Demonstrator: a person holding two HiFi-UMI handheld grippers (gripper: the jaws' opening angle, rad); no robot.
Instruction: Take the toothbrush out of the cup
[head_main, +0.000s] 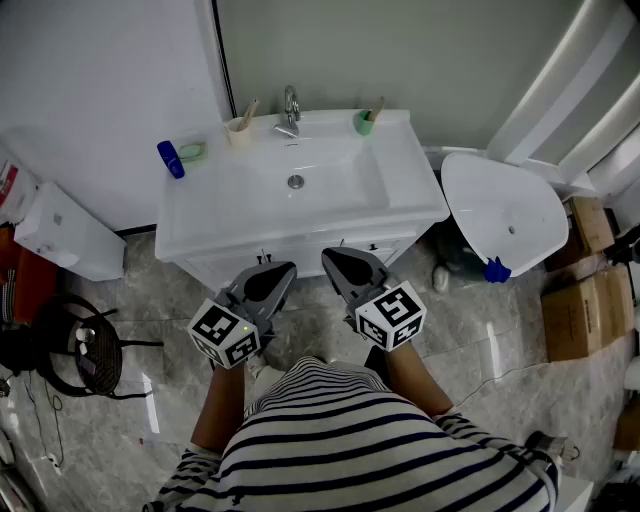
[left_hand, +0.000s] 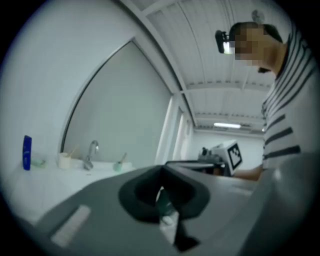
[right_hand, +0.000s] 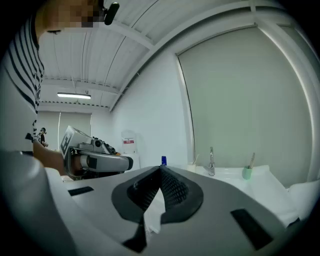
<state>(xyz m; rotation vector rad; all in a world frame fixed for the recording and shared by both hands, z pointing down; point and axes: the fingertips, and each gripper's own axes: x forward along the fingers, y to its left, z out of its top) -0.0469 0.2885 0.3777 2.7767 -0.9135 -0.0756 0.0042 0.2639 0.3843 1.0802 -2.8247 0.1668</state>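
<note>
A green cup with a wooden toothbrush stands at the back right of the white sink. A beige cup with another toothbrush stands at the back left. Both grippers hang in front of the sink's near edge, away from the cups. My left gripper is shut and empty, and so is my right gripper. In the left gripper view the green cup shows small beyond the faucet. The right gripper view has the green cup at the right of the faucet.
A blue bottle and a green soap dish sit on the sink's left corner. The faucet rises between the cups. A white toilet stands to the right, cardboard boxes farther right, a white bin and black stand to the left.
</note>
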